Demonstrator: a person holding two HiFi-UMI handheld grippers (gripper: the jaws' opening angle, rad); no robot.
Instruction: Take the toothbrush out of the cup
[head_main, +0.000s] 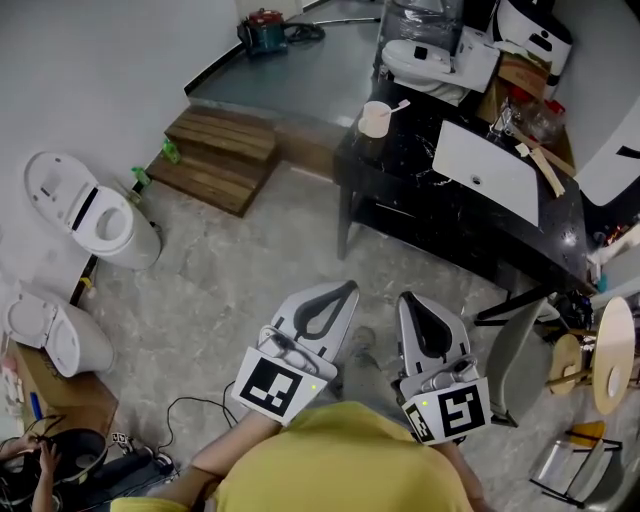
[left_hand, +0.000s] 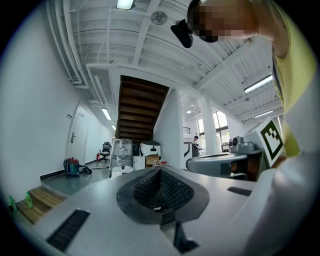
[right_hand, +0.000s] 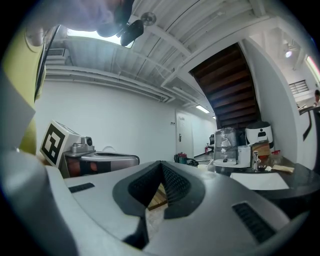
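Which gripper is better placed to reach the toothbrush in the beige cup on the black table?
Right, narrowly. The left gripper and the right gripper are both shut, empty and far from the round beige cup with the toothbrush; the right one stands on the black table's side.

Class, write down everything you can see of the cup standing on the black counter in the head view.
The cup is small, round and cream-coloured, perhaps plastic, and open at the top. It stands upright near a corner of the black counter, to the picture's left of the white basin. A pale toothbrush rests inside, its free end leaning out over the rim to the right. Nothing else touches it.
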